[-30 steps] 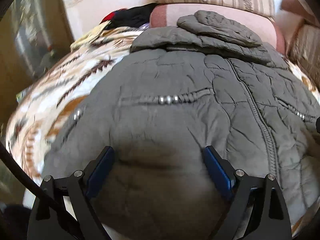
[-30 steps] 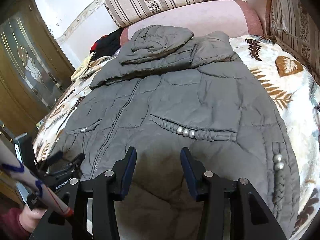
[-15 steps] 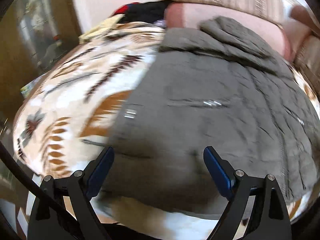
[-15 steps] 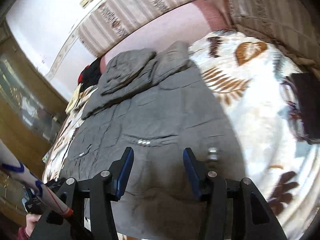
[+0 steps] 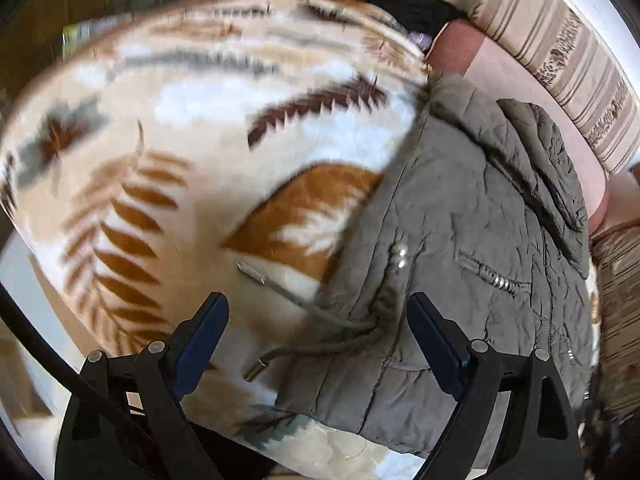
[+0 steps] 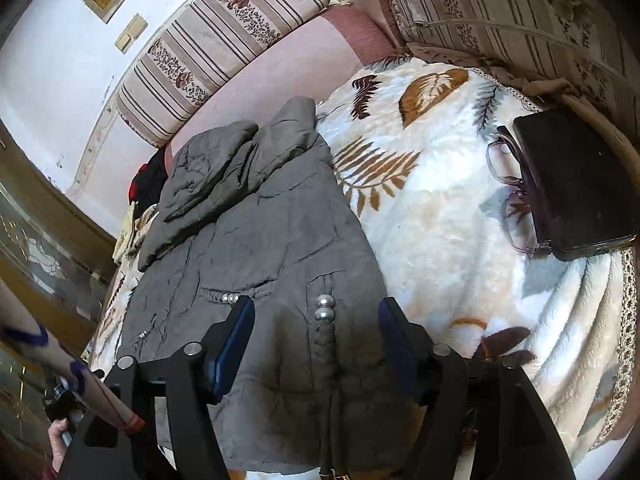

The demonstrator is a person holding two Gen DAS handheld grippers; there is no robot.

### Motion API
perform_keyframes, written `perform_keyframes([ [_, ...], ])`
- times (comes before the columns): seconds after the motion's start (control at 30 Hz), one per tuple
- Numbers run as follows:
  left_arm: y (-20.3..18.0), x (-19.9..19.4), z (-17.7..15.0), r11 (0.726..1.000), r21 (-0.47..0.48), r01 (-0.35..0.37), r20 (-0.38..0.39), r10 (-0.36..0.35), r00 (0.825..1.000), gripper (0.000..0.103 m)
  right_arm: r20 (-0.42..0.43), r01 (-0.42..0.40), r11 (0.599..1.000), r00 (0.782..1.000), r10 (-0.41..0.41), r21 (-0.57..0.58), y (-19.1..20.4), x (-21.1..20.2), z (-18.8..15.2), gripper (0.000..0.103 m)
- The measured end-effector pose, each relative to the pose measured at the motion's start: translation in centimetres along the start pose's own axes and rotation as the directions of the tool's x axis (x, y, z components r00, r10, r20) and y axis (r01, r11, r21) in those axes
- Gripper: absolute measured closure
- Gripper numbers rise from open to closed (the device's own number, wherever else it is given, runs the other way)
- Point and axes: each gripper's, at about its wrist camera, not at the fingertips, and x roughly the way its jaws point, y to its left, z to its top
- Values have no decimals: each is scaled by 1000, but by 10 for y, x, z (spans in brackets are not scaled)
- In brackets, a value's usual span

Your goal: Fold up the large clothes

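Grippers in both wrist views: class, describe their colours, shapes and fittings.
The left gripper and right gripper each have angular black frames, two fingers faced with dark blue pads, and round silver bolts at the joints. A black cable runs beside the left one.

Fleecy leaf-print blanket (image 6: 440,208) covers bed ahead of tongs. Striped floral bolster cushions (image 6: 208,56) along white wall (image 6: 52,60) beyond; pink headboard pad (image 6: 280,68) below them. Wood cabinet with patterned glass door (image 6: 36,248) off left. Bright daylight.
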Motion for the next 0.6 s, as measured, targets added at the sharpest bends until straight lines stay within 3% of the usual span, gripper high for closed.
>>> perform_keyframes([
  [0.07,6,10,-4,999,-38,36,-27,-37,999,15,-10,13,1000,1000,-13,-7,-1,3,-1,33],
  [0.23,-9,6,-31,992,-60,111,3,-111,994,16,-10,12,1000,1000,-12,7,-3,6,1,32],
  [0.37,-40,3,-64,992,3,123,54,-123,991,16,-14,8,999,1000,-7,32,-7,8,2,31],
  [0.43,-53,6,-74,980,43,193,37,-194,980,16,-24,7,999,1000,-5,48,-11,9,1,31],
  [0.53,-65,5,-84,979,118,164,80,-174,981,16,-61,-12,995,998,18,97,-23,11,-3,31],
  [0.6,-60,7,-80,978,95,186,92,-195,977,16,-76,-37,991,996,47,127,-29,11,-8,31],
])
